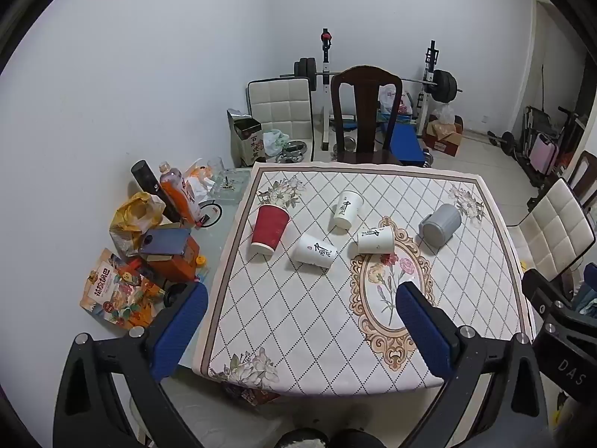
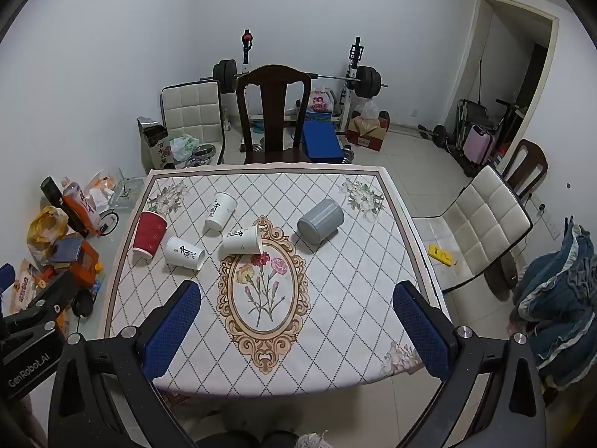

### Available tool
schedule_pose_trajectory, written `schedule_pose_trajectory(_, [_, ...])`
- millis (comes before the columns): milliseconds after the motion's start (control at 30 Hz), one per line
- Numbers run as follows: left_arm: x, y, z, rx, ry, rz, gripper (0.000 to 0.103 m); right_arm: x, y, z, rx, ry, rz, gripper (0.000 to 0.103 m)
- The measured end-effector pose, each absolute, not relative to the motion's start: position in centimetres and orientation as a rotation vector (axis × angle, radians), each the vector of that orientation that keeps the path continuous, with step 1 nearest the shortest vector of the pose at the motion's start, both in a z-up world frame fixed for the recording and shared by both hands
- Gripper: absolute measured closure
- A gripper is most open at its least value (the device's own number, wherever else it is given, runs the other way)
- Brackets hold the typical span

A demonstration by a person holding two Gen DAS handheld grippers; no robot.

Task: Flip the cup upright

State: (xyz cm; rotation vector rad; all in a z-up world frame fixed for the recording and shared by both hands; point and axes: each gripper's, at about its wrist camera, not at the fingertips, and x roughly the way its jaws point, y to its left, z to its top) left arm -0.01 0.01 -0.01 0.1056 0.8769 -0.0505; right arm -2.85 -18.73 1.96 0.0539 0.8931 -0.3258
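Five cups lie tipped on their sides on the patterned tablecloth (image 2: pixel 335 291), none upright: red paper cup (image 2: pixel 148 235) at the left edge, white printed cup (image 2: pixel 184 253) just beside it, second white cup (image 2: pixel 219 211) behind, third white cup (image 2: pixel 241 239) at the top of the floral medallion, grey ribbed cup (image 2: pixel 320 221) to the right. Left gripper (image 1: pixel 302 328) and right gripper (image 2: pixel 296 326) both hover over the table's near edge, jaws spread wide, holding nothing, well apart from every cup. Dark wooden chair (image 2: pixel 274 112) stands at the far side, snack clutter (image 1: pixel 149 246) on the table's left.
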Motion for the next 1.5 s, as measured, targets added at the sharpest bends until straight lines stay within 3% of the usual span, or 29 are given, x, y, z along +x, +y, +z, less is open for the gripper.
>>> schedule_pose_trajectory(1500, [0.8,-1.7,0.5,0.098,0.878,-0.065,0.000,-2.5,-19.1,2.7,0.054,0.888,-0.327,0.000])
